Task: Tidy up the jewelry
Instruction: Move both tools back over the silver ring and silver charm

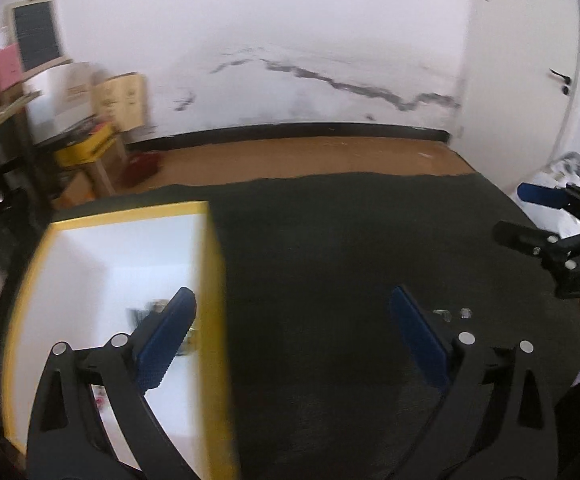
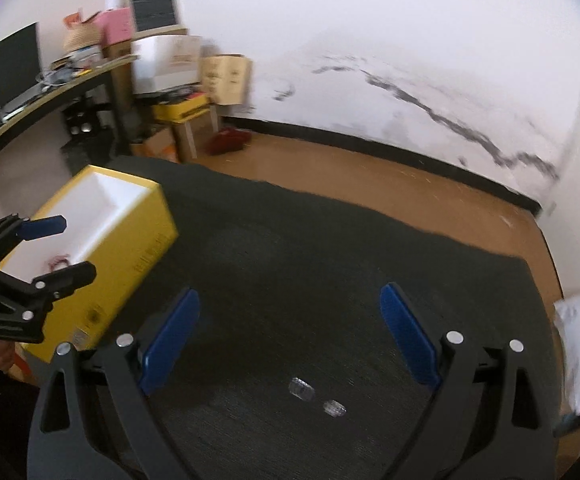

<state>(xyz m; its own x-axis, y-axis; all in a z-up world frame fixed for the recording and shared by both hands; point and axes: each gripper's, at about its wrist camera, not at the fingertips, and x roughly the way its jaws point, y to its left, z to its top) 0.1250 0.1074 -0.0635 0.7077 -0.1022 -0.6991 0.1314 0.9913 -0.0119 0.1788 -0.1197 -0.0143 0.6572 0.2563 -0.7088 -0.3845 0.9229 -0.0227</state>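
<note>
The only writing that reads at all is on the body of the right gripper [image 1: 529, 216] as the left wrist camera sees it: pale letters "DAS", cut off at the frame edge. Dark print runs along the outer side of the yellow box [image 2: 142, 248], too blurred to read, and the cardboard cartons [image 2: 226, 76] against the far wall carry marks equally illegible.

The left gripper [image 1: 291, 312] has its blue-padded fingers [image 1: 166, 336] spread wide, with nothing between them. Its left finger hangs over the white interior of the box, whose yellow right wall [image 1: 214, 300] runs just inside that finger; the right finger is over the dark mat [image 1: 329, 240]. In the box, a small dark item shows just past the left fingertip, and a reddish piece [image 2: 58, 262] lies beside the left gripper's lower finger in the right wrist view; both are blurred.

The right gripper's fingers [image 2: 407, 332] are likewise wide apart and hold nothing. Between them, close to the camera and nearer the right finger, two small clear pieces of jewelry [image 2: 317, 396] lie side by side on the mat, untouched. From the left wrist they glint just beyond the left gripper's right finger.
</note>
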